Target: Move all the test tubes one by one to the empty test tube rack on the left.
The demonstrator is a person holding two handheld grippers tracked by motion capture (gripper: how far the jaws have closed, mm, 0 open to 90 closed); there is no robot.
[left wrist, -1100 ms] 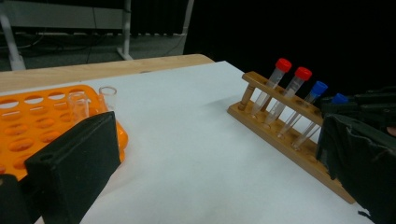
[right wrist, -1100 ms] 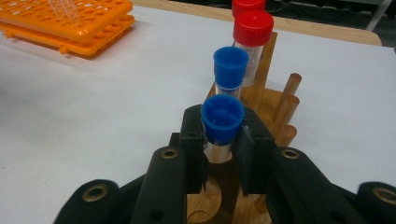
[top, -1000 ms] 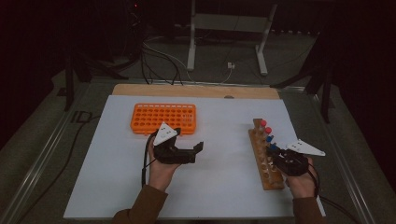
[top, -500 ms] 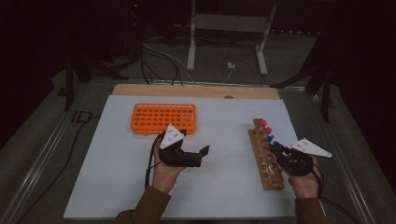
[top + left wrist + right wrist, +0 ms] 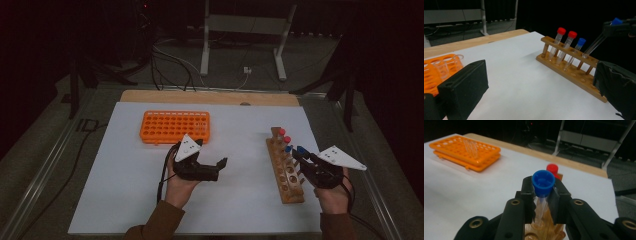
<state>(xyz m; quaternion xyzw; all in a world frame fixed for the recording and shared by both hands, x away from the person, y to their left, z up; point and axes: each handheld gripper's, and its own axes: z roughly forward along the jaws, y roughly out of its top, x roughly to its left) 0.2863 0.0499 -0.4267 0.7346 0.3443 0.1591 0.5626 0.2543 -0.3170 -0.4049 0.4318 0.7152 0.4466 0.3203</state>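
A wooden tube rack (image 5: pixel 290 192) stands on the right of the white mat (image 5: pixel 125 190). It holds two red-capped tubes (image 5: pixel 557 41) and one blue-capped tube (image 5: pixel 576 51). My right gripper (image 5: pixel 300 153) is shut on a second blue-capped tube (image 5: pixel 543 181) just under its cap. That tube hangs slanted above the rack (image 5: pixel 571 72), with its lower end at a rack hole (image 5: pixel 584 55). My left gripper (image 5: pixel 220 167) stands open over the middle of the mat, pointing toward the wooden rack, with nothing between its fingers (image 5: pixel 464 87).
An orange grid rack (image 5: pixel 175 126) lies at the back left of the mat, with a clear uncapped tube (image 5: pixel 456 61) in it. A wooden table edge (image 5: pixel 210 96) runs behind the mat. Dark floor, cables and a metal stand lie beyond.
My right gripper has risen a little with the blue-capped tube, drawing it up out of the wooden rack. My left gripper has drifted slightly to the right.
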